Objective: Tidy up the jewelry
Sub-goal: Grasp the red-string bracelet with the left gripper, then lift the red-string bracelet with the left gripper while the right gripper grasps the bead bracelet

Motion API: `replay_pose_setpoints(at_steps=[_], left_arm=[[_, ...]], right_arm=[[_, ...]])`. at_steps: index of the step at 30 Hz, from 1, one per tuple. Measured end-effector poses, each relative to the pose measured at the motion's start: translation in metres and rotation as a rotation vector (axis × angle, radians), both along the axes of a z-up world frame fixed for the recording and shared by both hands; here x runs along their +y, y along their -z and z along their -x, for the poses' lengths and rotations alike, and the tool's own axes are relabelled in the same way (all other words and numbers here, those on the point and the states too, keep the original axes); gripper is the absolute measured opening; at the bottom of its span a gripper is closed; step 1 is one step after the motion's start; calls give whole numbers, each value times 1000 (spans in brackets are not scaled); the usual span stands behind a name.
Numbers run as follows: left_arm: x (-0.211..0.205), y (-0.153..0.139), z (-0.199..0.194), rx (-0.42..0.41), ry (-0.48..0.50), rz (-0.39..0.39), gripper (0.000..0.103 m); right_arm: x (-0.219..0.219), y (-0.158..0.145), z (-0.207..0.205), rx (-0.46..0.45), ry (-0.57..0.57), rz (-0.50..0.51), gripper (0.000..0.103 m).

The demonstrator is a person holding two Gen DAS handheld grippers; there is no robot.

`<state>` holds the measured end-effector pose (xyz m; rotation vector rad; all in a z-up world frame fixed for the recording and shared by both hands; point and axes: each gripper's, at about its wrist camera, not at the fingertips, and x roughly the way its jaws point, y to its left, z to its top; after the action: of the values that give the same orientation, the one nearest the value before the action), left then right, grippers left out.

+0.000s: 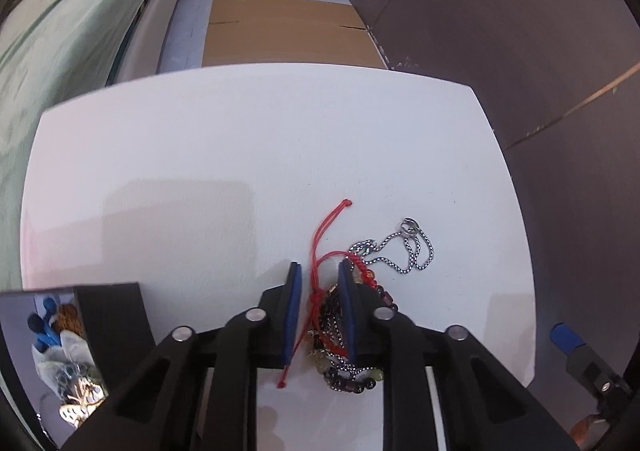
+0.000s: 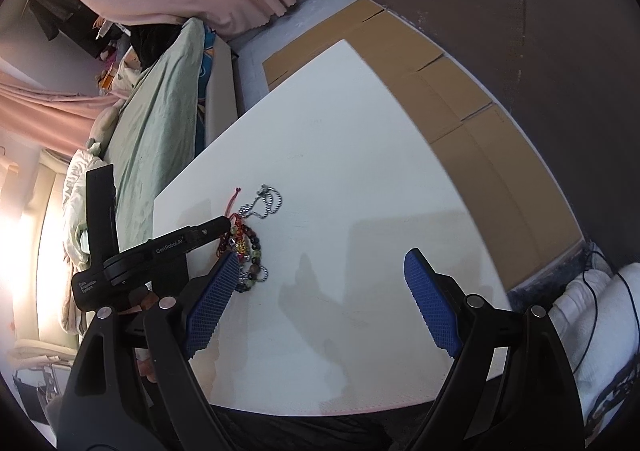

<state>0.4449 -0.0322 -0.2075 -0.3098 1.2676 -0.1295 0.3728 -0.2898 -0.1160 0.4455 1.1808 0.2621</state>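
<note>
Table [image 1: 200,155]: white, with rounded corners, carrying one tangled heap of jewelry.
Jewelry heap [image 1: 340,331]: on the near right part of the table; a red cord bracelet [image 1: 320,247], dark beaded bracelets [image 2: 256,251] and a silver chain necklace [image 1: 412,251] lie knotted together.
Left gripper [image 1: 320,275]: pointing steeply down over the heap, jaws narrowed around the red cord and beads; whether the blue pads [image 1: 294,311] actually press on them cannot be told.
Right gripper [image 2: 320,271]: jaws wide apart, holding nothing, above bare table just right of the heap.
Floor: flattened cardboard [image 1: 288,31] beyond the table.
Bed [image 2: 160,115]: green cover, left of the table.
</note>
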Motion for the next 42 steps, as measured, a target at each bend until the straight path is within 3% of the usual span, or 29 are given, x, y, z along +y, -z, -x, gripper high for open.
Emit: replay_pose_setpoints(at_steps=[3, 6, 13, 16, 23, 28, 30, 42], left_arm=[[8, 2, 4, -3, -17, 18, 4], [11, 3, 9, -1, -29, 40, 4], [-14, -2, 19, -20, 71, -121, 4], [-17, -1, 19, -19, 98, -152, 3], [-2, -14, 31, -33, 70, -74, 2], [6, -37, 43, -78, 73, -45, 2], [8, -44, 47, -92, 71, -36, 2], [35, -92, 70, -170, 45, -13, 2]], right_arm=[[6, 1, -2, 2, -11, -1, 84], [7, 2, -1, 5, -11, -3, 84], [10, 6, 0, 19, -15, -5, 84], [17, 5, 1, 18, -31, -7, 84], [49, 11, -1, 34, -133, -4, 83], [70, 28, -5, 90, -179, -34, 54], [77, 32, -9, 95, -188, -24, 47], [109, 49, -38, 115, -238, 111, 23]])
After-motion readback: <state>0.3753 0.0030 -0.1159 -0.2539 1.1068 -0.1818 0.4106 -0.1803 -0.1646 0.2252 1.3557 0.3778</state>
